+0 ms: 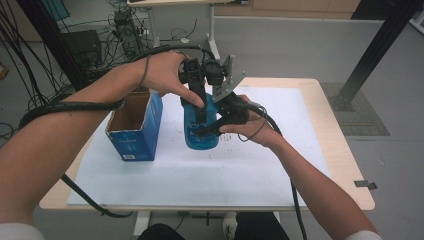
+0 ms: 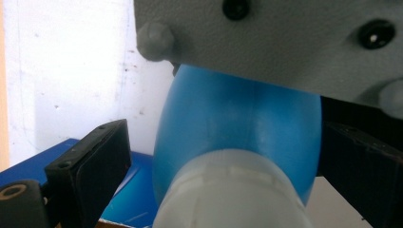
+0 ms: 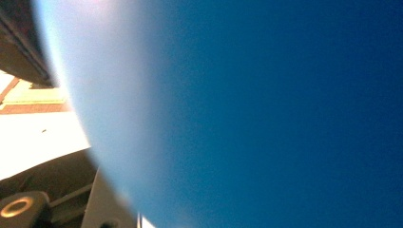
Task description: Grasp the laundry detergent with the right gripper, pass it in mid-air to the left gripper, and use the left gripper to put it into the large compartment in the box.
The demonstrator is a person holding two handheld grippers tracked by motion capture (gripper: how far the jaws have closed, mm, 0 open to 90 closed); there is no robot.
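A blue bottle (image 1: 201,131) is stood upright on the white sheet (image 1: 250,165) that covers the tabletop (image 1: 345,165), just beside an open blue box (image 1: 134,125) on its left in the high view. The bottle is gripped low on its side by the right gripper (image 1: 207,131), which is held level from the right; its fingers are closed on the blue body, and in the right gripper view the bottle (image 3: 266,114) is seen pressed right up against the camera as a blurred blue wall. The left gripper (image 1: 200,107) is held above the bottle and pointed downward at its top. In the left gripper view, the white cap (image 2: 233,190) is seen between the two black fingers (image 2: 92,161), with the rounded blue shoulder (image 2: 237,118) beyond it. A gap is visible between the left-hand finger and the cap, so the left fingers are spread and not yet pressed on it; the other finger is partly hidden behind the grey plate (image 2: 285,42) of the right gripper. The blue box (image 2: 128,199) is glimpsed below the bottle in that view. Both forearms are brought in from the bottom of the high view, with black cables trailing from the grippers.
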